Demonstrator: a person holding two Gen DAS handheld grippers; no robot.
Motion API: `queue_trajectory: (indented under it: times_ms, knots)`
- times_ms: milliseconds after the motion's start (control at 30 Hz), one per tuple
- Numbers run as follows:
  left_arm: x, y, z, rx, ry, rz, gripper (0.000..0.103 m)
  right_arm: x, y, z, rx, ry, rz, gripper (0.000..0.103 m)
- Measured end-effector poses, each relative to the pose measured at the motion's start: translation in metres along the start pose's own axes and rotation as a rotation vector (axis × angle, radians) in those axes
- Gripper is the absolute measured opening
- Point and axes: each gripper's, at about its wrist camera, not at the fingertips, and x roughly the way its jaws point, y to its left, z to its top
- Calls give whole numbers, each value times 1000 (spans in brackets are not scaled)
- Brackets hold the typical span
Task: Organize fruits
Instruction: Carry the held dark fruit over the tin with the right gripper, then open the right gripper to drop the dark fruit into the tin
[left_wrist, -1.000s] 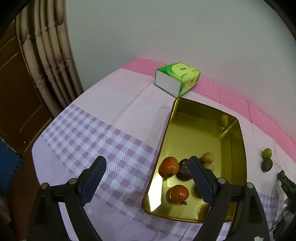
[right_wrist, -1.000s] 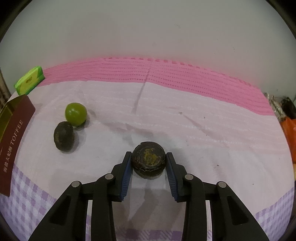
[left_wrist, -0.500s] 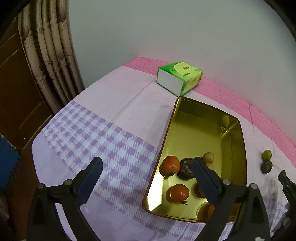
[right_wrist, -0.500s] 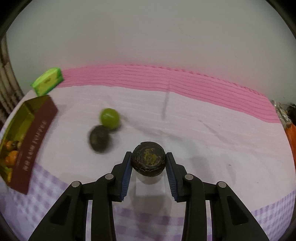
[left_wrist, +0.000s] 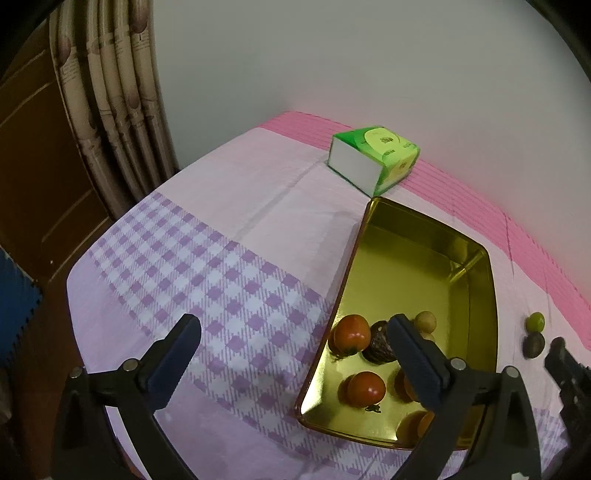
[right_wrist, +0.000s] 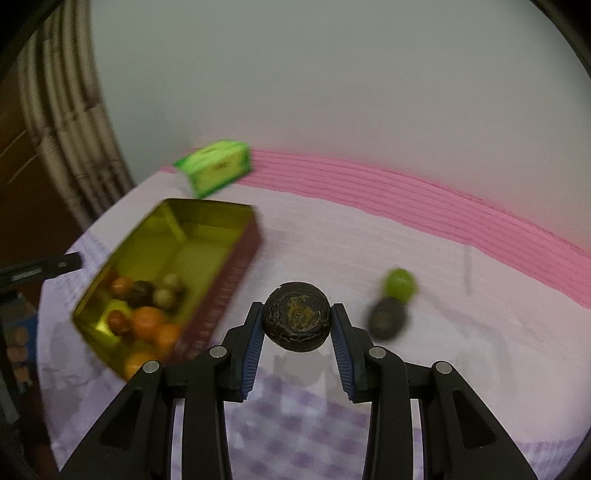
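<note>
A gold tin (left_wrist: 476, 280) (right_wrist: 207, 218) lies on the tablecloth and holds several fruits: red-orange ones (left_wrist: 352, 333), a dark wrinkled one (left_wrist: 378, 341) and small pale ones (left_wrist: 425, 320). My right gripper (right_wrist: 296, 325) is shut on a dark wrinkled fruit (right_wrist: 296, 316), held above the cloth to the right of the tin. A green fruit (right_wrist: 399, 282) (left_wrist: 535, 322) and a dark fruit (right_wrist: 386, 320) (left_wrist: 533, 344) lie together on the cloth. My left gripper (left_wrist: 291, 349) hangs over the tin's near left rim, its jaws still opening, with nothing between them.
A green tissue box (left_wrist: 375, 157) (right_wrist: 216, 168) stands behind the tin, near the pink stripe along the wall. Curtains (left_wrist: 110, 99) and a brown door lie past the table's left edge. The checked part of the cloth (left_wrist: 207, 273) spreads left of the tin.
My right gripper has lifted the dark fruit and swung left, bringing the tin into its view. The left gripper's jaws have spread wider; it has stayed in place.
</note>
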Motion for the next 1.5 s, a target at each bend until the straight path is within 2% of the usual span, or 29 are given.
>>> queue_trajectory:
  times_ms: [133,267,467,833,1367,1500]
  knots:
    - [1,2,1,-11,4,4,102,9,36,3,-53,13,74,37]
    - [4,12,3,-63,17,9,102,20,67,2,-95,41,140,37]
    - [4,17,4,-89,15,29,102,38,98,-6,-162,76,172,37]
    - [2,19,2,-100,12,16,102,57,100,-18,-177,128,184,37]
    - [-26,35,-15,-128,-22,20,102,65,103,-15,-198,119,153,37]
    - [-23,26,-17,-83,-17,38,102,68,105,-14,-204,123,145,37]
